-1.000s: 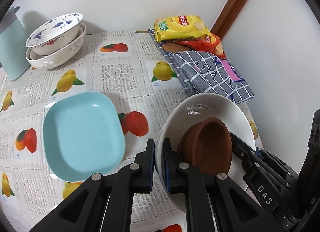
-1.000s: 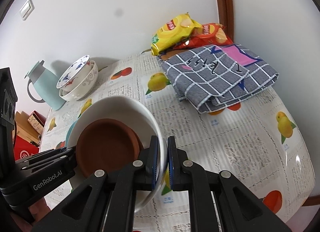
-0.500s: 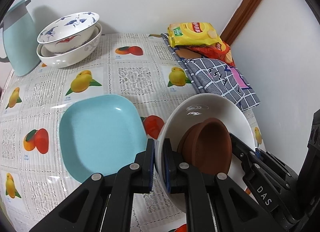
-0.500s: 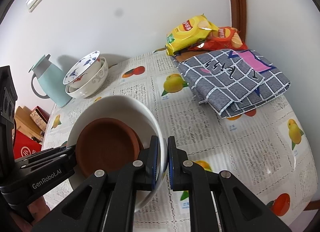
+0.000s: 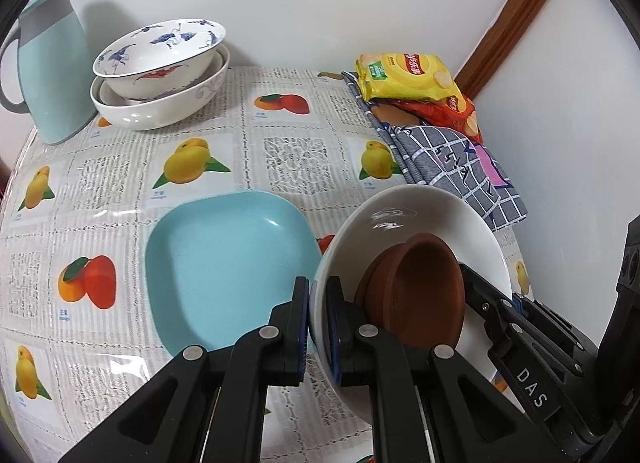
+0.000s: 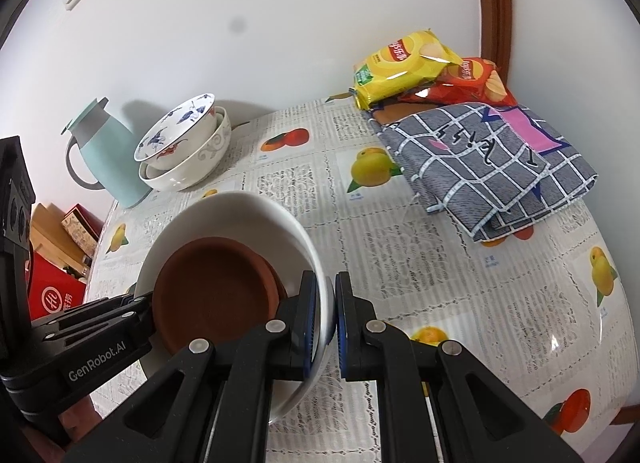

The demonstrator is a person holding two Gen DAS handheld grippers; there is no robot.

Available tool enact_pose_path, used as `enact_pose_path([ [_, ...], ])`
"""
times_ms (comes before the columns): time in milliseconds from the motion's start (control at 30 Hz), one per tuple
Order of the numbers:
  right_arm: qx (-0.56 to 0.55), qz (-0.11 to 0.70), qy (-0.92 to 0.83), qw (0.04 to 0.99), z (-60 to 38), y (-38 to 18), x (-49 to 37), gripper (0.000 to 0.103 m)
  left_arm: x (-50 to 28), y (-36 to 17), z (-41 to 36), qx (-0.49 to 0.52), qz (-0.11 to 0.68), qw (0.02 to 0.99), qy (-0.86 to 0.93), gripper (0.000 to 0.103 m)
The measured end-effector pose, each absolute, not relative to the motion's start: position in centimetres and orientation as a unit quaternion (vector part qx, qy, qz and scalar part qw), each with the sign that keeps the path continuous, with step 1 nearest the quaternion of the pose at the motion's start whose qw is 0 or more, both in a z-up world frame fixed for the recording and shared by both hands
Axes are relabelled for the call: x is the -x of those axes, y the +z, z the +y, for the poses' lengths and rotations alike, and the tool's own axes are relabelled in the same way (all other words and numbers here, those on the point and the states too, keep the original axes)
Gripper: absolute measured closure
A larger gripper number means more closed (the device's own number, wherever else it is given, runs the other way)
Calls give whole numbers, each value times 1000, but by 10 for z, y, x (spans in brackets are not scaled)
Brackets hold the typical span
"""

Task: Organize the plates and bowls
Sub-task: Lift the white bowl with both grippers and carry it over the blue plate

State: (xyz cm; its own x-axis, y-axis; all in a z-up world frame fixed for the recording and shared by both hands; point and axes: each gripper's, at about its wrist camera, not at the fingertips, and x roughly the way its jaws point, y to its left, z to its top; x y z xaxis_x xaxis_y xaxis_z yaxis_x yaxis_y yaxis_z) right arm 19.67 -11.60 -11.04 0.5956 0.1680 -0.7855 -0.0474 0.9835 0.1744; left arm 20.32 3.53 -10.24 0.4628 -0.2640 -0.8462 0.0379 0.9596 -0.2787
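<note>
A white bowl (image 5: pixel 416 219) with a brown clay dish (image 5: pixel 416 283) inside is held above the table between both grippers. My left gripper (image 5: pixel 318 315) is shut on its left rim. My right gripper (image 6: pixel 330 315) is shut on its right rim (image 6: pixel 316 263); the brown dish (image 6: pixel 216 287) shows there too. A light blue square plate (image 5: pixel 228 263) lies on the table just left of the held bowl. Stacked white bowls with blue and red painting (image 5: pixel 160 67) stand at the back left, also in the right wrist view (image 6: pixel 184 147).
A light blue jug (image 5: pixel 52 75) stands at the back left by the wall. A grey checked cloth (image 6: pixel 488 159) and yellow and red chip bags (image 6: pixel 404 67) lie at the back right. Red and tan boxes (image 6: pixel 56 267) sit beyond the table's left edge.
Both grippers have carried the white bowl with the brown dish back and up. The blue plate, the stacked bowls and the jug have shifted right and nearer the middle of the left wrist view.
</note>
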Motion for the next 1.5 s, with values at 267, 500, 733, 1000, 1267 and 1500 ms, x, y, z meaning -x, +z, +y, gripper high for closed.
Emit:
enact_pose_path([
  [267, -64, 448, 73, 889, -98, -114, -205, 93, -208, -105, 53, 117, 511, 848, -77, 94],
  [500, -65, 452, 81, 886, -85, -120, -214, 93, -213, -111, 67, 124, 512, 847, -68, 94],
  [733, -62, 454, 92, 884, -72, -125, -224, 93, -218, -117, 84, 135, 514, 845, -54, 94],
  [1000, -56, 459, 104, 880, -57, -133, -232, 93, -220, -124, 98, 143, 516, 844, -43, 94],
  [1267, -51, 467, 114, 875, -42, -143, -238, 93, -222, -135, 113, 150, 523, 839, -33, 94],
  [1500, -45, 481, 121, 867, -32, -158, -244, 93, -225, -150, 122, 154, 532, 832, -26, 94],
])
